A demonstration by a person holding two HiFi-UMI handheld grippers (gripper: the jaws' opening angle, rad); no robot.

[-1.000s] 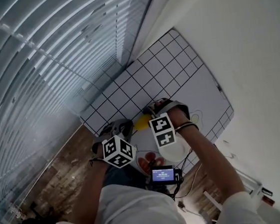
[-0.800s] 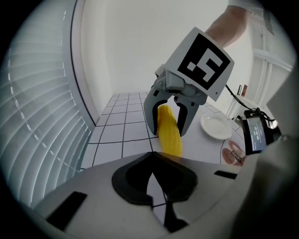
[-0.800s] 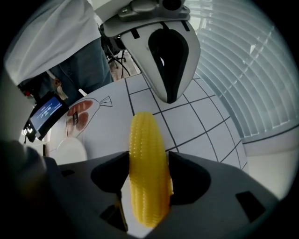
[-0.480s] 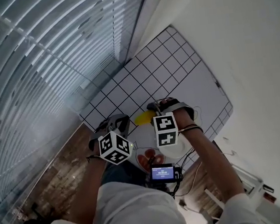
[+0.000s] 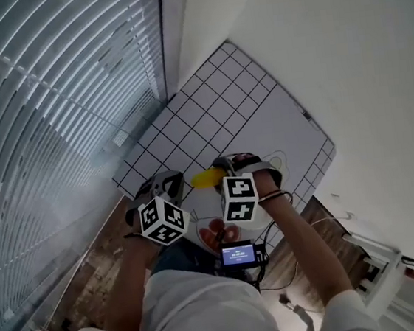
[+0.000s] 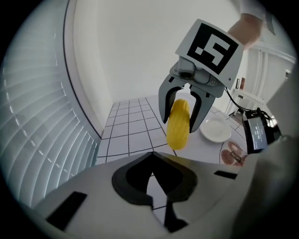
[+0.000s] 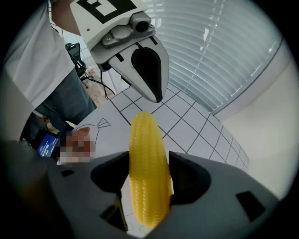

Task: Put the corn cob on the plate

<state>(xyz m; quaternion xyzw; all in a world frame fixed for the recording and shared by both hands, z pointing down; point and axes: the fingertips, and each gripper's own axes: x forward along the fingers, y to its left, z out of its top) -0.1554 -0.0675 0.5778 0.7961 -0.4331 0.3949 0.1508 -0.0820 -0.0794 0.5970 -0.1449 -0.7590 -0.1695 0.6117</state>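
Observation:
The yellow corn cob [image 7: 148,170] stands on end between the jaws of my right gripper [image 7: 147,173], which is shut on it and holds it above the grid mat [image 7: 187,126]. The left gripper view shows the same cob [image 6: 179,123] hanging from the right gripper [image 6: 180,127]. To its right, a small white plate [image 6: 216,130] rests on the mat. My left gripper [image 6: 152,156] is shut and holds nothing; it hovers just left of the cob [image 5: 205,177]. From the right it looks like a closed beak [image 7: 155,95].
Window blinds [image 5: 51,104] run along the left of the white grid mat [image 5: 223,114], with a white wall [image 5: 328,51] behind it. A small device with a lit screen [image 5: 239,255] and its cables sit at the mat's near edge beside red shapes [image 5: 221,235].
Both grippers have risen slightly, the right one carrying the cob up and rolling at the wrist. The head view has swung, so the mat sits further right.

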